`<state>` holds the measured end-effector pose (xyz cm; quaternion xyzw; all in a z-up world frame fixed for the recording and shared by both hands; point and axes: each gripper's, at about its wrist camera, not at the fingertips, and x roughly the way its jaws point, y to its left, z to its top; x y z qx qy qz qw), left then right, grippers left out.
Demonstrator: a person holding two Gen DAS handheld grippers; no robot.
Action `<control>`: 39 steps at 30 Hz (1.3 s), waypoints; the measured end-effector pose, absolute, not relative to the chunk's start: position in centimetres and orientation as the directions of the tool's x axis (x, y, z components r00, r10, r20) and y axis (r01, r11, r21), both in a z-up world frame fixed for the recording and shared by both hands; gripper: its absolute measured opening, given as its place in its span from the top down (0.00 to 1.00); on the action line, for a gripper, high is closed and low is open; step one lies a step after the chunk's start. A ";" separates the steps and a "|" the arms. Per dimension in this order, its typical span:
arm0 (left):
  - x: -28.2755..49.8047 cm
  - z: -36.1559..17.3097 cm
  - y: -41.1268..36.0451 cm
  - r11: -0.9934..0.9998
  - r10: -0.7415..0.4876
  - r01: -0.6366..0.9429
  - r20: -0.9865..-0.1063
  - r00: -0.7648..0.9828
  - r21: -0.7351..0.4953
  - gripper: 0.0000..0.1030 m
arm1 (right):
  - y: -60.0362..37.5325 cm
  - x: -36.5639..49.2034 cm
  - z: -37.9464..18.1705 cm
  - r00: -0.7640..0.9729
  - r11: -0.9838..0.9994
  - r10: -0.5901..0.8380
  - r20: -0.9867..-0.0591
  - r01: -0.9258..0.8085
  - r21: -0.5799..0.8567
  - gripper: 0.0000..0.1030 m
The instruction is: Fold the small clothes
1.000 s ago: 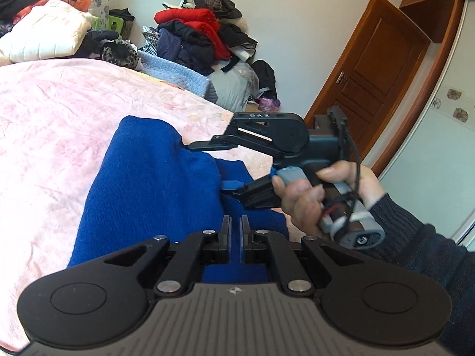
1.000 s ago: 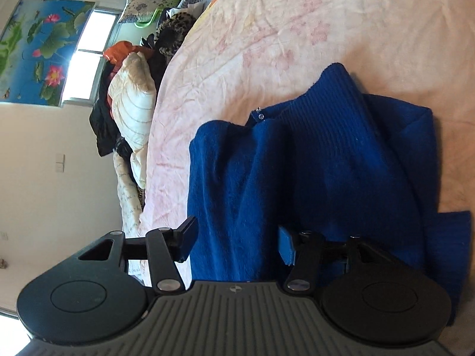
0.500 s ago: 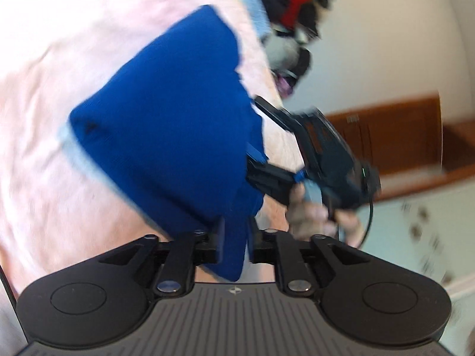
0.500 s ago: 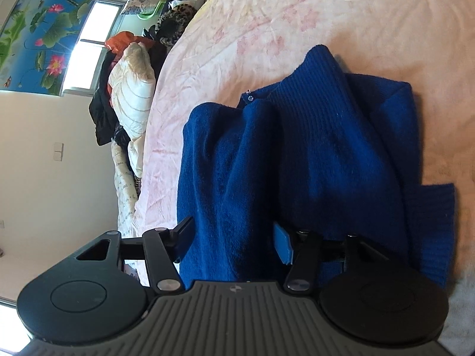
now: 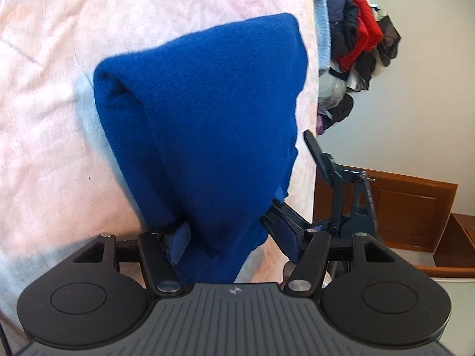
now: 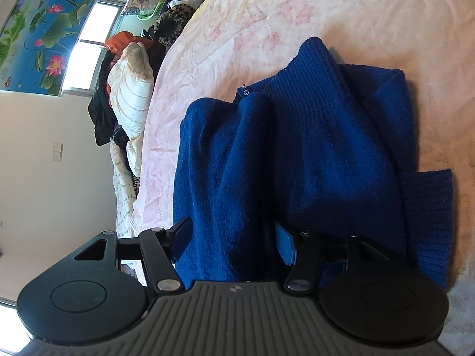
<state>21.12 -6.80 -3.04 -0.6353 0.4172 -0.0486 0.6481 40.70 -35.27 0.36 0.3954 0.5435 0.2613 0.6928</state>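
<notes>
Lying bunched on the pink bed sheet [image 6: 297, 6]: blue knit sweater [image 6: 311, 136], ribbed cuff sticking out at one side; draping in a peaked fold between left gripper [image 5: 234, 240] jaws, now spread wide versus pinched shut half a second ago; sitting between right gripper [image 6: 234, 238] jaws, standing open and not clamping, spread unchanged.

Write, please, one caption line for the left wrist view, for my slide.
Open left gripper straddles a bunched blue knit sweater above the pink floral bedsheet; the right gripper waits alongside.
</notes>
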 end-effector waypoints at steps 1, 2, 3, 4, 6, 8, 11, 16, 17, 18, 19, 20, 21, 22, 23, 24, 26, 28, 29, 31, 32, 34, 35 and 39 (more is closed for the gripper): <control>21.3 -3.1 -7.1 0.185 -0.598 -0.470 -0.478 0.644 -0.863 0.40 | -35.4 40.6 0.4 0.274 0.546 0.794 -0.543 0.072 0.835 0.38; 21.3 -3.1 -7.5 0.191 -0.604 -0.468 -0.480 0.637 -0.863 0.40 | -35.4 40.6 0.4 0.274 0.546 0.794 -0.543 0.072 0.835 0.38; 21.4 -3.1 -7.9 0.203 -0.603 -0.466 -0.485 0.634 -0.861 0.40 | -35.5 40.6 0.3 0.274 0.540 0.797 -0.538 0.076 0.838 0.38; 21.5 -3.1 -8.1 0.216 -0.597 -0.463 -0.491 0.635 -0.860 0.40 | -35.6 40.6 0.4 0.282 0.530 0.802 -0.527 0.072 0.845 0.37; 21.7 -2.9 -8.4 0.248 -0.573 -0.463 -0.514 0.638 -0.851 0.55 | -35.9 40.7 0.4 0.297 0.516 0.805 -0.513 0.074 0.853 0.36; 21.5 -3.1 -8.3 0.264 -0.559 -0.479 -0.537 0.632 -0.838 0.80 | -36.0 40.7 0.3 0.305 0.504 0.809 -0.503 0.080 0.860 0.36; 21.3 -3.7 -7.8 0.260 -0.567 -0.492 -0.544 0.619 -0.831 0.90 | -35.9 40.7 0.3 0.304 0.505 0.809 -0.503 0.078 0.860 0.36; 20.8 -2.5 -7.2 0.242 -0.577 -0.447 -0.498 0.648 -0.861 0.95 | -36.2 40.7 0.4 0.320 0.477 0.821 -0.473 0.071 0.876 0.33; 20.7 -2.0 -7.0 0.230 -0.583 -0.426 -0.475 0.659 -0.875 0.95 | -36.2 40.7 0.4 0.320 0.477 0.821 -0.473 0.071 0.876 0.34; 20.6 -1.6 -6.7 0.209 -0.592 -0.410 -0.449 0.670 -0.888 0.96 | -36.3 41.0 0.2 0.329 0.444 0.833 -0.445 0.083 0.892 0.33; 20.4 -1.2 -6.5 0.186 -0.602 -0.393 -0.421 0.679 -0.900 0.96 | -36.4 41.1 0.1 0.334 0.428 0.838 -0.432 0.088 0.899 0.32; 20.3 -0.7 -6.2 0.171 -0.607 -0.377 -0.398 0.688 -0.911 0.96 | -36.4 41.3 0.0 0.340 0.416 0.841 -0.422 0.093 0.905 0.32; 20.3 -0.2 -6.1 0.157 -0.608 -0.359 -0.377 0.699 -0.920 0.96 | -36.3 41.6 0.0 0.343 0.411 0.841 -0.419 0.098 0.906 0.32; 20.2 0.2 -5.8 0.143 -0.610 -0.348 -0.359 0.706 -0.926 0.96 | -36.1 41.9 -0.1 0.345 0.408 0.840 -0.418 0.104 0.907 0.32; 20.1 0.5 -5.5 0.130 -0.612 -0.342 -0.347 0.710 -0.931 0.96 | -35.9 42.2 -0.1 0.347 0.409 0.838 -0.420 0.109 0.906 0.32; 19.9 0.8 -5.3 0.122 -0.613 -0.337 -0.338 0.715 -0.934 0.96 | -35.9 42.2 -0.1 0.347 0.409 0.838 -0.420 0.109 0.906 0.32; 19.7 1.1 -5.0 0.115 -0.609 -0.328 -0.327 0.722 -0.938 0.96 | -34.6 43.1 0.0 0.345 0.427 0.832 -0.434 0.100 0.899 0.32; 19.3 1.1 -4.8 0.120 -0.609 -0.322 -0.326 0.723 -0.939 0.96 | -33.6 43.5 0.0 0.346 0.463 0.814 -0.467 0.098 0.881 0.37; 18.9 1.0 -4.8 0.128 -0.608 -0.323 -0.331 0.722 -0.938 0.96 | -33.2 43.7 0.1 0.342 0.485 0.806 -0.483 0.087 0.870 0.50; 18.8 0.8 -4.9 0.162 -0.604 -0.328 -0.356 0.713 -0.931 0.96 | -32.5 44.0 0.0 0.338 0.546 0.775 -0.534 0.070 0.835 0.88; 18.7 0.7 -5.0 0.186 -0.602 -0.337 -0.378 0.703 -0.923 0.96 | -32.4 43.9 0.2 0.345 0.569 0.762 -0.548 0.049 0.821 0.87; 18.7 0.4 -5.2 0.229 -0.606 -0.347 -0.412 0.681 -0.909 0.96 | -32.3 43.7 0.5 0.360 0.589 0.750 -0.555 0.021 0.808 0.87; 18.6 0.3 -5.5 0.245 -0.606 -0.352 -0.426 0.672 -0.903 0.96 | -32.3 43.5 1.0 0.373 0.603 0.740 -0.560 -0.001 0.797 0.87; 17.6 0.7 -6.7 0.292 -0.638 -0.315 -0.429 0.639 -0.903 0.96 | -33.1 42.9 4.7 0.418 0.683 0.693 -0.587 -0.122 0.720 0.88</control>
